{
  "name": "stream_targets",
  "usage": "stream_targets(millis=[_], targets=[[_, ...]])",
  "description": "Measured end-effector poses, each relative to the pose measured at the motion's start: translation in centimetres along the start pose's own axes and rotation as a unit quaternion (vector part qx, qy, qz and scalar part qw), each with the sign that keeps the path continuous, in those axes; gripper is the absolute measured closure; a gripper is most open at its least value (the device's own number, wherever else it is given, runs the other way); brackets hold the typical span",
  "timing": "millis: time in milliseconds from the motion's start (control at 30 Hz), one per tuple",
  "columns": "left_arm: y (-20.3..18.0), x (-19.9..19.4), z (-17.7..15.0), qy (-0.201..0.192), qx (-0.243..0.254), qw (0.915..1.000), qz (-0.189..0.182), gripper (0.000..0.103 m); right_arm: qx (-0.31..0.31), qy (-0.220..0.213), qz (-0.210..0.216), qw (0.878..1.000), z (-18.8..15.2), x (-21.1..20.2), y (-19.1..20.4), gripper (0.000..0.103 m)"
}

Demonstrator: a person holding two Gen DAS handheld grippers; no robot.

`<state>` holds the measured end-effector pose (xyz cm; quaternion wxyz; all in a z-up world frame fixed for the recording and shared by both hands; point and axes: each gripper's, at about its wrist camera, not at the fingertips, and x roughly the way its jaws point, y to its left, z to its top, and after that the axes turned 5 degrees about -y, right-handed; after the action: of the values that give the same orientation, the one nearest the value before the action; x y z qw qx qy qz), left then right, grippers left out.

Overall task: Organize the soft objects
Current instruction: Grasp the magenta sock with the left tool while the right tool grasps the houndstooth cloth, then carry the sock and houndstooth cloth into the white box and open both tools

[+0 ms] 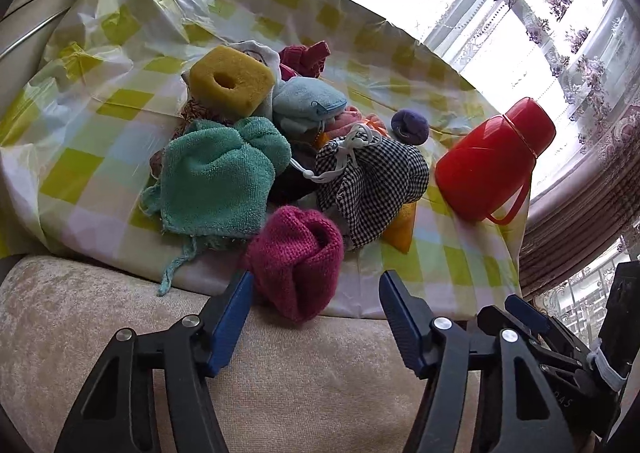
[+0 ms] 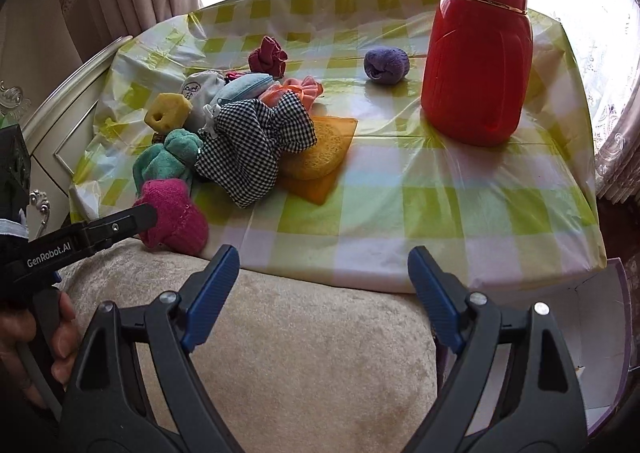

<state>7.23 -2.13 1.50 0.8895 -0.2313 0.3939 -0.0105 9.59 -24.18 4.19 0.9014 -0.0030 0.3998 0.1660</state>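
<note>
Left wrist | one pink knit roll (image 1: 296,257) | two tools (image 1: 316,285) open

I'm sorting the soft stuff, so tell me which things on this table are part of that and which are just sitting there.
Part of the job:
pink knit piece
green towel
checked pouch
yellow sponge
purple sock ball
light blue pouch

Just lying about:
red flask
checked tablecloth

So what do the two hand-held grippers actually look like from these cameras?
Both match. The left hand-held gripper and the right hand-held gripper have glossy black plastic arms with triangular cut-outs, silver round pivot pins, and blue ribbed pads on the fingertips. In the right wrist view the left one's side reads "GenRobot.AI" in white lettering. A light grey band shows at one tool's edge in the left wrist view.
</note>
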Motion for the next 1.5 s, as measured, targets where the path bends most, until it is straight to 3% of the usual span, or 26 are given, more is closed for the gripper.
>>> stream_targets(millis=[267,367,700,833,1067,1100,1167,1233,1333,1500], targets=[[1.3,2.1,0.7,0.019,-0.025,0.9994,-0.011,0.045,-0.027,0.011,0.01,1.0,2.4,3.6,2.8,0.015],[2.0,2.7,0.8,0.027,-0.045,0.9983,-0.025,0.056,-0.031,0.013,0.017,0.999,3.4,4.9,3.6,0.015],[2.5,3.1,0.6,0.028,-0.055,0.9972,-0.042,0.066,0.032,0.009,0.066,0.997,6.8,8.8,5.0,0.015],[2.5,3.2,0.5,0.027,-0.052,0.9973,-0.044,0.066,0.065,0.007,0.067,0.996,7.8,9.9,5.6,0.015],[2.6,3.2,0.5,0.026,-0.052,0.9971,-0.048,0.067,0.075,0.009,0.027,0.997,8.9,12.3,6.1,0.014],[2.6,3.2,0.4,0.026,-0.051,0.9972,-0.049,0.068,0.072,0.014,0.025,0.997,8.8,12.7,6.0,0.017],[2.6,3.1,0.4,0.025,-0.049,0.9973,-0.049,0.071,0.069,0.024,0.028,0.997,8.3,13.0,5.9,0.054],[2.6,3.1,0.4,0.023,-0.048,0.9973,-0.051,0.073,0.069,0.029,0.021,0.997,8.0,13.1,5.5,0.07],[2.4,3.0,0.3,0.02,-0.045,0.9974,-0.052,0.075,0.069,0.019,0.027,0.997,7.8,12.3,4.9,0.079],[1.8,2.2,0.2,0.006,-0.034,0.9981,-0.052,0.077,0.069,-0.012,0.032,0.997,7.2,9.8,4.2,0.084]])
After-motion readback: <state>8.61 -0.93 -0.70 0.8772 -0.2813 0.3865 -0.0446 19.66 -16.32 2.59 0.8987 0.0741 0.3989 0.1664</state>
